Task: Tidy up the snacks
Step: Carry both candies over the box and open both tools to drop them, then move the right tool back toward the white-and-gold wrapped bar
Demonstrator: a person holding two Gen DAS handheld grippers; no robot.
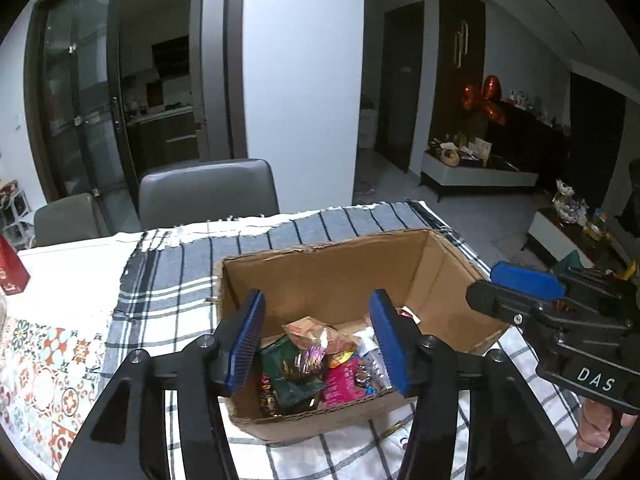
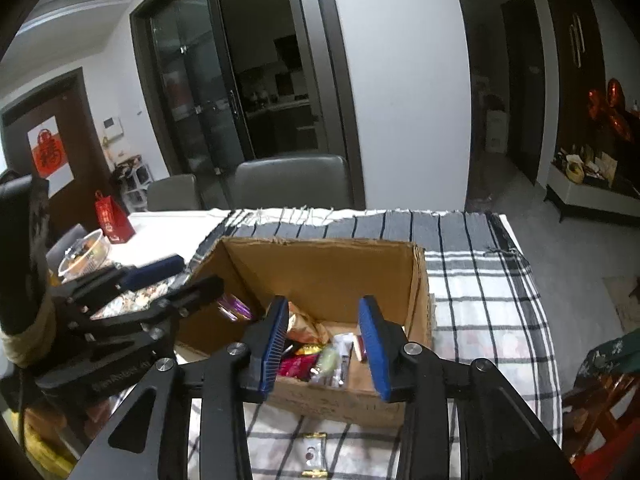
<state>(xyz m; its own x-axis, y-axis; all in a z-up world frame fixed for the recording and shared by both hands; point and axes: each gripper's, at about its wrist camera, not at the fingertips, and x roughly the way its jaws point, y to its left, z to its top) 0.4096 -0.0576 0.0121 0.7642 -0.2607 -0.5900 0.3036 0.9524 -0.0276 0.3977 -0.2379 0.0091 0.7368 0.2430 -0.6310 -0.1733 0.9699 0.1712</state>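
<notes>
Cardboard box (image 1: 340, 276) sits open-topped on the checked cloth (image 1: 168, 292) covering the counter (image 1: 68, 268); snack packets (image 1: 316, 364) lie piled on its floor. Left claw (image 1: 318, 344) hovers above the near end of the box, blue pads (image 1: 246, 344) apart, nothing between them; the packets lie below and beyond the gap. Right claw (image 2: 326, 344) likewise hovers over the near wall, jaws parted and empty, packets (image 2: 320, 356) visible through the gap. Left wrist view only: green packet (image 1: 288, 372) and pink packet (image 1: 344, 384) side by side, red carton (image 1: 12, 272) at the far left counter edge, a hand (image 1: 600, 428) on the right claw's grip. Right wrist view only: a small wrapped snack (image 2: 314, 454) lying on the cloth outside the box, just before its near wall; a clear lidded bowl (image 2: 86, 254) and red gift bag (image 2: 112, 220) on the left of the counter; purple wrapper (image 2: 234, 306) inside the box's left corner.
</notes>
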